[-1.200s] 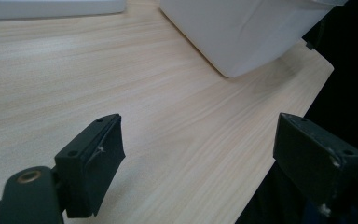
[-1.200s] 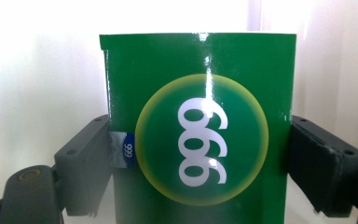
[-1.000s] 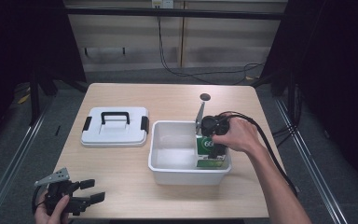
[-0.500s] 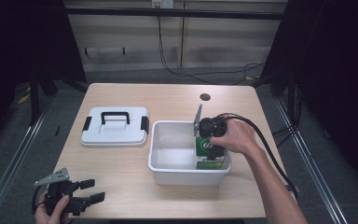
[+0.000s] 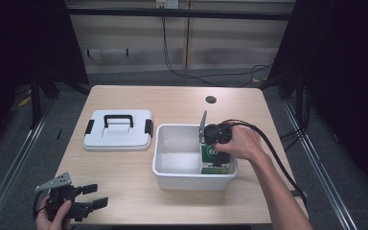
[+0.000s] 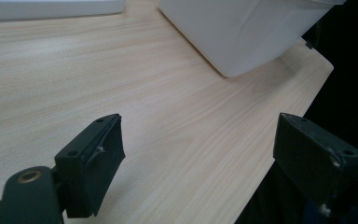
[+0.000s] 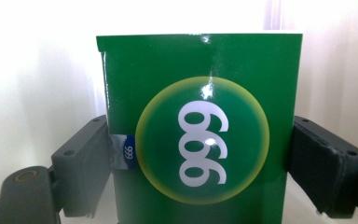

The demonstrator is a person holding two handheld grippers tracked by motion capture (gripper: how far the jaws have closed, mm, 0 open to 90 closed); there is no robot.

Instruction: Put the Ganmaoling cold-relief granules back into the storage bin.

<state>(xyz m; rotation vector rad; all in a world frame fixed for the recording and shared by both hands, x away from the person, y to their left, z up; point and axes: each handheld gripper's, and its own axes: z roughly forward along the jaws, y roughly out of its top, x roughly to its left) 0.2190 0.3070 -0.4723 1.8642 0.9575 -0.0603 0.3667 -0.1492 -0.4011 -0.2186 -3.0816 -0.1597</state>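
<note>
A green box with a yellow-ringed circle and white digits stands inside the white bin, at its right end. My right gripper reaches down into the bin and is shut on this box. In the right gripper view the green box sits between both black jaws, which press its two sides, with the bin's white walls behind it. My left gripper rests open at the table's front left corner, held by a hand. The left gripper has nothing but bare wood between its jaws.
A white lid with a black handle lies flat left of the bin. A dark round hole marks the table's far side. In the left gripper view the bin's outer wall and the table's edge lie ahead.
My right gripper and the green box have shifted slightly left and lower inside the bin. The left gripper has stayed put.
</note>
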